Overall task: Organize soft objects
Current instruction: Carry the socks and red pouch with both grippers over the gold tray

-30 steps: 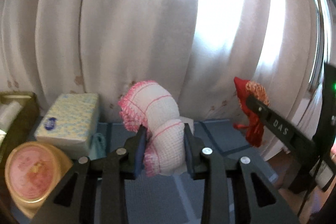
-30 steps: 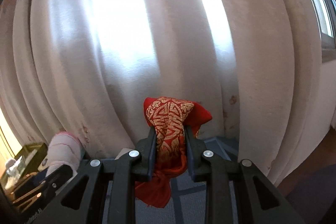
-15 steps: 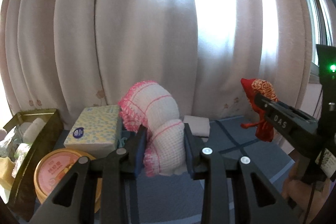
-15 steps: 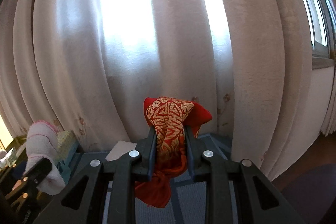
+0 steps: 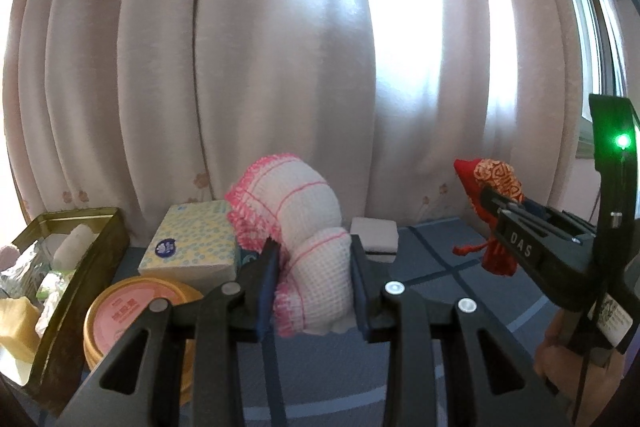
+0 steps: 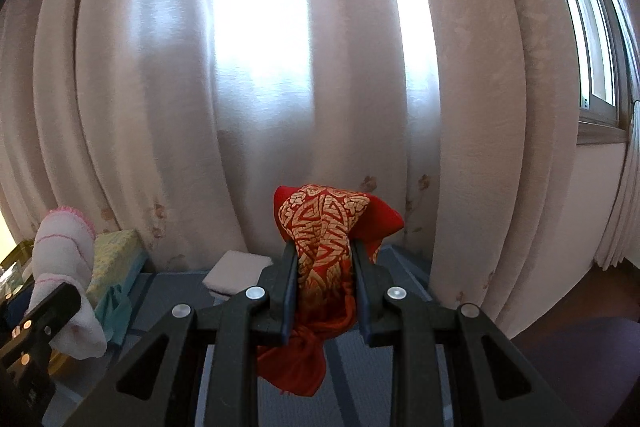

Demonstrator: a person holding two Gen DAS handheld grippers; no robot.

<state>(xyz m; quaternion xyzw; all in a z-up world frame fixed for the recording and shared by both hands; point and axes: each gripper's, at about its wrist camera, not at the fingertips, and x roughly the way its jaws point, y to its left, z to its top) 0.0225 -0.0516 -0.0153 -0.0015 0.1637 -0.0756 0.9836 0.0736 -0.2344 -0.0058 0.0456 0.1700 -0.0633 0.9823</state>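
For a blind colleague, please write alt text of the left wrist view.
The left gripper holds a white cloth with pink trim between its jaws, above a blue surface. At right, the right gripper holds a red patterned cloth; at left are a tissue pack and a round tin.

Curtain [image 5: 280, 87] blocks ahead; tissue box [image 5: 192, 247] crowds left.

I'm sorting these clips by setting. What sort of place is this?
Probably a room in a home: pale floor-length curtains cover a sunlit window, and a tissue pack and a round pink-lidded tin sit on a blue checked cloth.
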